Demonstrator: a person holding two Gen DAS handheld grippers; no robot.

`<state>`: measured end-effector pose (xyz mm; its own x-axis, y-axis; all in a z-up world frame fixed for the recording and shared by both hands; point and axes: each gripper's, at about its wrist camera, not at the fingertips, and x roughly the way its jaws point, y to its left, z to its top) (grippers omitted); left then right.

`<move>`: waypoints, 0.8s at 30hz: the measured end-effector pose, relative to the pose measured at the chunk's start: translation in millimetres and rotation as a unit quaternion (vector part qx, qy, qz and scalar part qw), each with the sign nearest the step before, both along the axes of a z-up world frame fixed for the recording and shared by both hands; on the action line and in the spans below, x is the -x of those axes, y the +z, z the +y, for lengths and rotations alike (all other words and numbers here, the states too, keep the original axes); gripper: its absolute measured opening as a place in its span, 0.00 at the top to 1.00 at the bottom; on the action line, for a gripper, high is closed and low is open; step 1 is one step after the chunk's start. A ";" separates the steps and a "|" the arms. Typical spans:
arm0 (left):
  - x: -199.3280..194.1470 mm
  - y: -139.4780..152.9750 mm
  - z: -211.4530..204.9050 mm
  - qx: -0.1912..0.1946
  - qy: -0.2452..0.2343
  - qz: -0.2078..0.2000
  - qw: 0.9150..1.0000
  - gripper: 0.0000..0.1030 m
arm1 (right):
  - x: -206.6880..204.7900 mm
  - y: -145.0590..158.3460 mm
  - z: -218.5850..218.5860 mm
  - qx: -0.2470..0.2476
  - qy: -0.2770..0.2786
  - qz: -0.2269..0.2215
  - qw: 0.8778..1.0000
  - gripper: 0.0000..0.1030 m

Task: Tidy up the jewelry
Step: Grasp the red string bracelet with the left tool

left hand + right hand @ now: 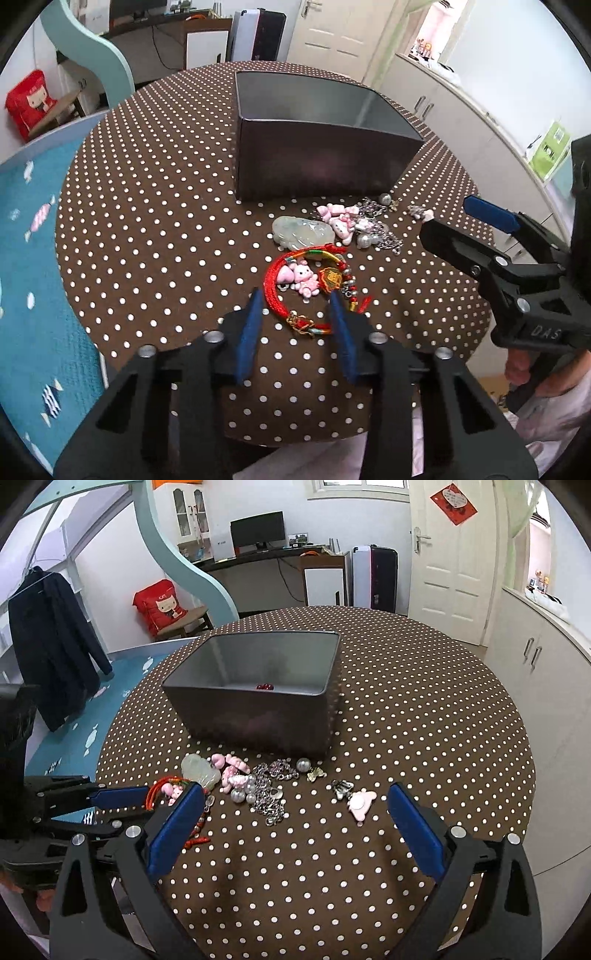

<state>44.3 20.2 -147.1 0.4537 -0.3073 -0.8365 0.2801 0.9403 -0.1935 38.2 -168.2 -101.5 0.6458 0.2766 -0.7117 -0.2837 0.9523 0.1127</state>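
A dark grey box stands on the round polka-dot table; a small red piece lies inside it. In front of it lie a pale jade pendant, pink charms, silver chains with pearls, a pink flat charm and a red cord bracelet with pink charms. My left gripper is open, its fingers either side of the red bracelet. My right gripper is open wide above the table, near the silver chains.
A blue bed cover lies left of the table. White cabinets stand to the right, a door and a desk with a monitor behind. A dark coat hangs at left.
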 end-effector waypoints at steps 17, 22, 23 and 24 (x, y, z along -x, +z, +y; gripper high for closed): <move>-4.5 21.0 26.6 0.054 0.032 -0.017 0.998 0.97 | 3.2 -1.9 13.5 -0.012 0.038 0.008 0.999 0.07; 0.5 41.3 44.0 0.078 0.049 -0.041 0.995 0.97 | 10.7 5.1 24.7 -0.042 0.084 0.000 0.996 0.07; 2.1 44.6 47.3 0.081 0.051 -0.045 0.994 0.97 | 12.1 6.2 28.2 -0.041 0.091 -0.002 0.995 0.07; 3.8 48.0 51.6 0.084 0.055 -0.049 0.994 0.97 | 13.2 6.5 32.7 -0.041 0.100 -0.002 0.994 0.07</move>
<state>40.5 71.8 -99.2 0.5683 -0.3831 -0.7282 0.2032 0.9229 -0.3269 25.0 -135.5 -95.0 0.5753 0.4565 -0.6787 -0.4674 0.8644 0.1853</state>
